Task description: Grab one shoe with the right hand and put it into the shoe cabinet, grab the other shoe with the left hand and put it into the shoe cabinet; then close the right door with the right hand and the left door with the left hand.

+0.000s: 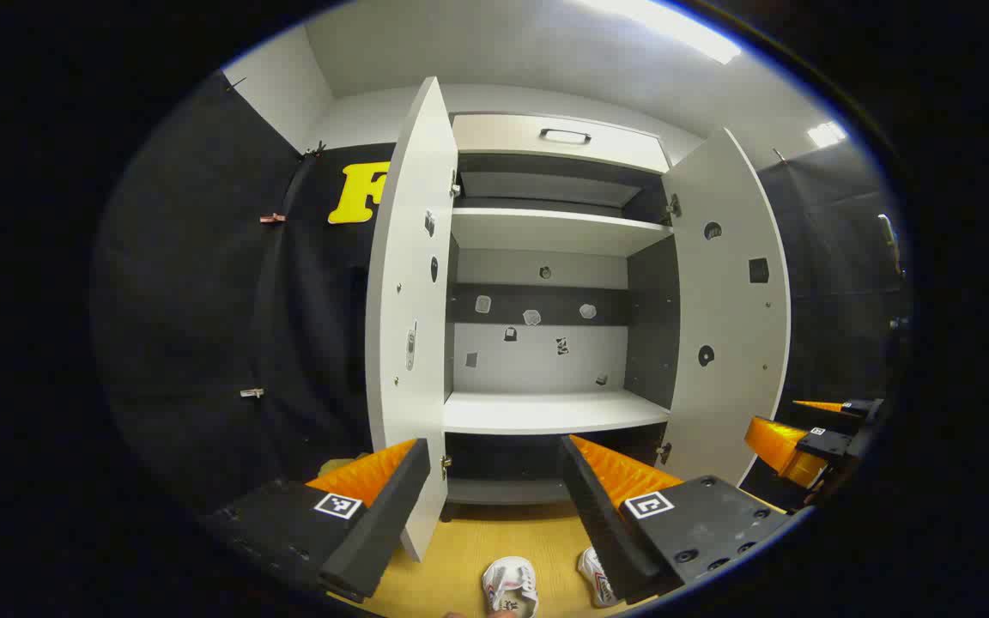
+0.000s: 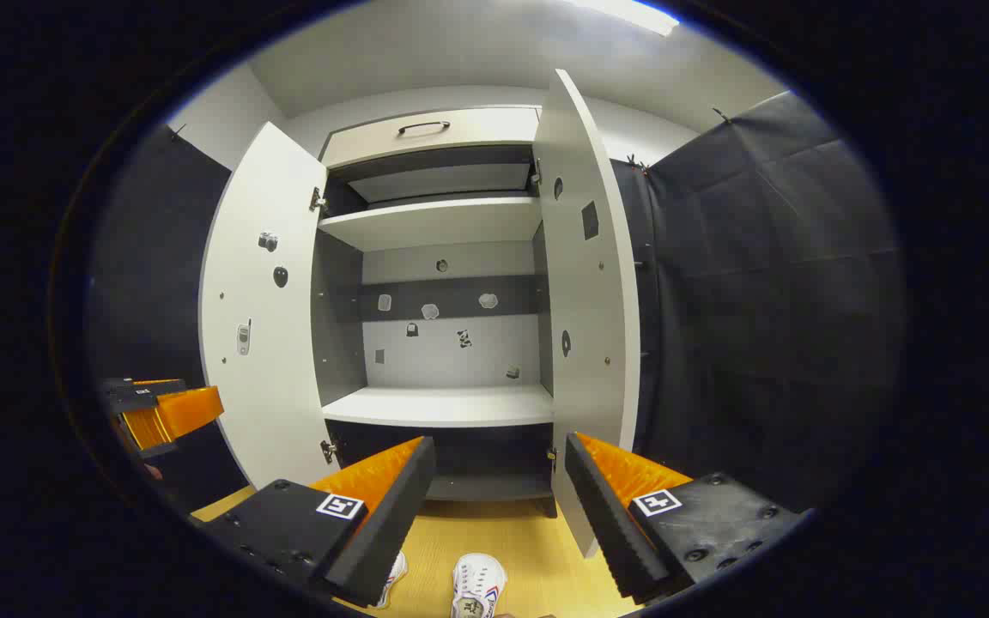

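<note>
The white shoe cabinet [image 1: 546, 412] [image 2: 443, 403] stands ahead with both doors swung open: left door [image 1: 409, 326] [image 2: 258, 343], right door [image 1: 726, 318] [image 2: 589, 300]. Its shelves hold nothing. Two white shoes lie on the wooden floor in front, one [image 1: 510, 585] [image 2: 476, 585] between the fingers' line of sight, the other [image 1: 596, 573] [image 2: 393, 570] partly hidden by a finger. My left gripper [image 1: 494, 489] hovers open above them, holding nothing. My right gripper [image 2: 499, 485] is open too, also above the shoes. The other gripper appears at the right edge [image 1: 795, 442] and the left edge [image 2: 160, 412].
Black cloth walls close in on both sides. A drawer with a dark handle [image 1: 565, 136] [image 2: 424, 127] tops the cabinet. Yellow wooden floor [image 1: 477, 541] [image 2: 494, 532] stretches between the shoes and the cabinet's base.
</note>
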Tool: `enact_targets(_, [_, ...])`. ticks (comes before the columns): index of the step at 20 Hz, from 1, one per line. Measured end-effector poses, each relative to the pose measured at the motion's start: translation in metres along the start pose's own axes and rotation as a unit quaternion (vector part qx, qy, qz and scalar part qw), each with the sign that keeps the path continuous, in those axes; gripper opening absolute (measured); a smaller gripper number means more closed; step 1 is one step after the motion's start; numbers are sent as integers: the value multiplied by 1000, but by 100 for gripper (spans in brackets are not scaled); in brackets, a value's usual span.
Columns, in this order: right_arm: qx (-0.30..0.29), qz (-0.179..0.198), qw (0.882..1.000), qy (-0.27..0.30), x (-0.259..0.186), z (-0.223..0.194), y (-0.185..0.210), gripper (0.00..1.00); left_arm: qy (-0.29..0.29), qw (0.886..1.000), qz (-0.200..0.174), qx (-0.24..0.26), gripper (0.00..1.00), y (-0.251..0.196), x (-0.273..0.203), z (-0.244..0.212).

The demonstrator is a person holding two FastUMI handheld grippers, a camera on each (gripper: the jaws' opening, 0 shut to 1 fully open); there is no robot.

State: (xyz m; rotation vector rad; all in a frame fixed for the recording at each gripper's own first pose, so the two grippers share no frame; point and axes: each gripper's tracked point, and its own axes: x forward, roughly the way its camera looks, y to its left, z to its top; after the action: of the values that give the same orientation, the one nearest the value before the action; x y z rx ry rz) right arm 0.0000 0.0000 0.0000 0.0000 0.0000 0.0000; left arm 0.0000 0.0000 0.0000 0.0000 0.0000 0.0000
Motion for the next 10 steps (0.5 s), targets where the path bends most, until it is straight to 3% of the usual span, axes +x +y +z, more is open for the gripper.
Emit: enact_targets(10, [7,-40,999,4,-11,-14,5,98,5,998,-59,24,95,0,1,-18])
